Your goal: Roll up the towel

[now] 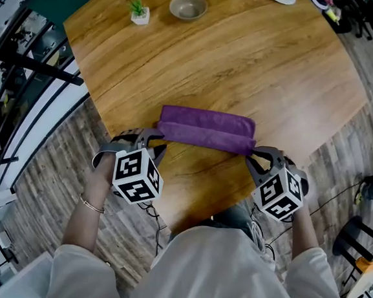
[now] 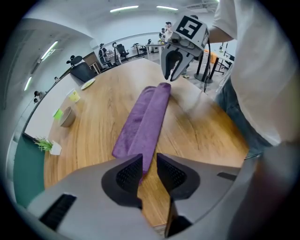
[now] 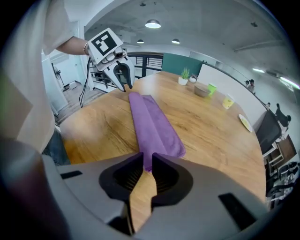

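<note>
Across the table edge nearest me, the purple towel lies as a long narrow band, partly rolled, I judge. My left gripper sits at the towel's left end and my right gripper at its right end, so both ends can turn together and the roll stays straight. Both pairs of jaws stand slightly parted, with cloth between them but unpinched. My marker cubes bear only black-and-white squares, and I see no readable writing
</note>
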A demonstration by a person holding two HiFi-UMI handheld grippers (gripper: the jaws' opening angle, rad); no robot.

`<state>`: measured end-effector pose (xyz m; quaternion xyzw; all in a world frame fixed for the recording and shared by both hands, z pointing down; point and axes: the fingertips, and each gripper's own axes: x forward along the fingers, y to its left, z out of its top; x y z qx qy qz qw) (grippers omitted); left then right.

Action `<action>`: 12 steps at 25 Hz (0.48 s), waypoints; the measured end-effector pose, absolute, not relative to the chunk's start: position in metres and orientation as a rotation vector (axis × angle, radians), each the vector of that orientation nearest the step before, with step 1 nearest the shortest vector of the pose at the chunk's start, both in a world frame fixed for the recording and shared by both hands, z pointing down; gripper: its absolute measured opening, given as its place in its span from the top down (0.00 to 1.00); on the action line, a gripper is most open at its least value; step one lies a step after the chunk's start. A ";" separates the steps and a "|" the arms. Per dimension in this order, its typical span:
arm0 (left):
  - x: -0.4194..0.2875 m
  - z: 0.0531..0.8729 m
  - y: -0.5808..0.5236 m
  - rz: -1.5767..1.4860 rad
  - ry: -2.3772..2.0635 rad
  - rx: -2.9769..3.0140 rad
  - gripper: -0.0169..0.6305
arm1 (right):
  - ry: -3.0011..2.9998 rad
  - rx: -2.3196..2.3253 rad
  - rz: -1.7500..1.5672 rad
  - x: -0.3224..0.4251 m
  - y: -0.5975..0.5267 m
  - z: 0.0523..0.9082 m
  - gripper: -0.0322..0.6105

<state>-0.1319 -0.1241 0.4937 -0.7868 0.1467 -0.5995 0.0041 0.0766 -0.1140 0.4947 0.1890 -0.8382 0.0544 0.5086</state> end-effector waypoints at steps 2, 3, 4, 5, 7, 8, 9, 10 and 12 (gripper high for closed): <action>-0.130 0.501 -0.119 -1.879 0.429 -2.448 0.82 | -1.999 0.424 0.101 0.074 -0.106 0.503 0.86; -0.129 0.504 -0.118 -1.877 0.422 -2.446 0.82 | -1.991 0.413 0.086 0.072 -0.105 0.507 0.86; -0.128 0.507 -0.118 -1.875 0.418 -2.448 0.82 | -1.985 0.405 0.072 0.071 -0.105 0.510 0.85; -0.128 0.510 -0.119 -1.872 0.416 -2.451 0.82 | -1.980 0.400 0.059 0.070 -0.106 0.513 0.85; -0.128 0.515 -0.122 -1.874 0.411 -2.448 0.83 | -1.967 0.391 0.032 0.070 -0.110 0.517 0.85; -0.128 0.518 -0.123 -1.879 0.405 -2.442 0.83 | -1.960 0.385 0.019 0.070 -0.111 0.519 0.85; -0.129 0.521 -0.124 -1.883 0.399 -2.436 0.83 | -1.954 0.377 0.010 0.070 -0.113 0.522 0.85; -0.129 0.523 -0.125 -1.886 0.393 -2.432 0.83 | -1.949 0.370 0.005 0.071 -0.113 0.524 0.86; -0.129 0.527 -0.126 -1.887 0.386 -2.428 0.84 | -1.944 0.357 0.002 0.071 -0.112 0.527 0.86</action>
